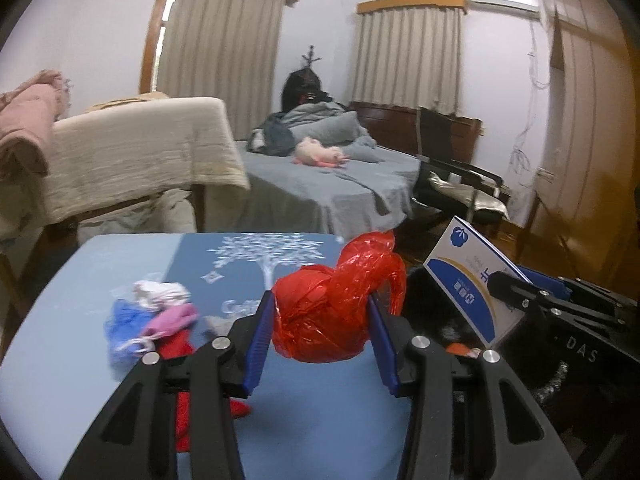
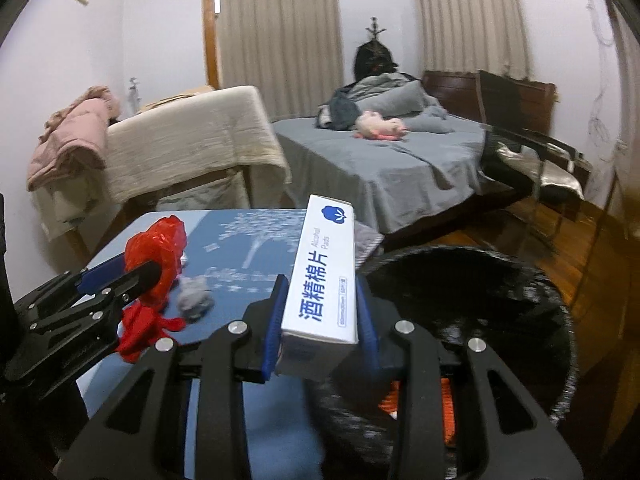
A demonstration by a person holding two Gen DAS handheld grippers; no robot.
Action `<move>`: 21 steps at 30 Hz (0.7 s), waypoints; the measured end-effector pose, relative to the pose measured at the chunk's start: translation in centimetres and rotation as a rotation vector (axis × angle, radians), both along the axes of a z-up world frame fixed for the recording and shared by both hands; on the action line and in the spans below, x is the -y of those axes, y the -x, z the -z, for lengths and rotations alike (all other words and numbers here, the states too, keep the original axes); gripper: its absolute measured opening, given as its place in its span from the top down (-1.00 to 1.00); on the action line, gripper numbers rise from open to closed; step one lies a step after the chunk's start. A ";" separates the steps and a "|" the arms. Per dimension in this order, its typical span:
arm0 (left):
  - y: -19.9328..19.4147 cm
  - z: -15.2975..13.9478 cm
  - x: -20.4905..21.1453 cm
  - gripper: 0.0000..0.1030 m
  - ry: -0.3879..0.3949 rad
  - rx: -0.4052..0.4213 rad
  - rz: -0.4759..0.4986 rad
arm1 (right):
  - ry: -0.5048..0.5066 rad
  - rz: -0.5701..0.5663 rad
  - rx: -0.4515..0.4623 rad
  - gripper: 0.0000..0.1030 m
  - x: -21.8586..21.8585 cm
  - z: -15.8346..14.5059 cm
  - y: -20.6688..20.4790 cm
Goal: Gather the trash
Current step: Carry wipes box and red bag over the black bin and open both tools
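Observation:
My left gripper (image 1: 320, 320) is shut on a crumpled red plastic bag (image 1: 332, 308), held just above the blue table (image 1: 320, 420). It also shows in the right wrist view (image 2: 156, 252). My right gripper (image 2: 320, 312) is shut on a white and blue alcohol-pads box (image 2: 324, 272), held at the table's right edge beside a black bin (image 2: 500, 320). The box shows in the left wrist view (image 1: 472, 284). A heap of blue, pink, white and red scraps (image 1: 156, 320) lies on the table to the left. A grey wad (image 2: 194, 300) lies near the bag.
The black bin stands right of the table with something orange (image 2: 448, 400) inside. Behind are a grey bed (image 1: 332, 184), a cloth-covered table (image 1: 132, 152), a chair (image 1: 460, 184) and a wooden floor.

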State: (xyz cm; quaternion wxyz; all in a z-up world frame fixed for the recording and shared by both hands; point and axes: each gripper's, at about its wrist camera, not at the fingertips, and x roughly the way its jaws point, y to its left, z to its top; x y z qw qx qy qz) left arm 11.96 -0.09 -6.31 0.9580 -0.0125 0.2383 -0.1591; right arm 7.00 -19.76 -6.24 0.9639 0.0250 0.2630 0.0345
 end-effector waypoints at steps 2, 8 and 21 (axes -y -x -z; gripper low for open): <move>-0.4 0.1 1.5 0.13 -0.001 0.001 0.029 | 0.003 0.031 0.001 0.38 1.2 0.2 0.2; -1.4 0.5 5.4 0.13 -0.008 -0.001 0.096 | 0.008 0.127 -0.002 0.38 5.4 0.9 0.8; -3.0 2.0 12.8 0.13 -0.028 -0.024 0.210 | 0.013 0.258 -0.026 0.38 12.0 3.0 0.8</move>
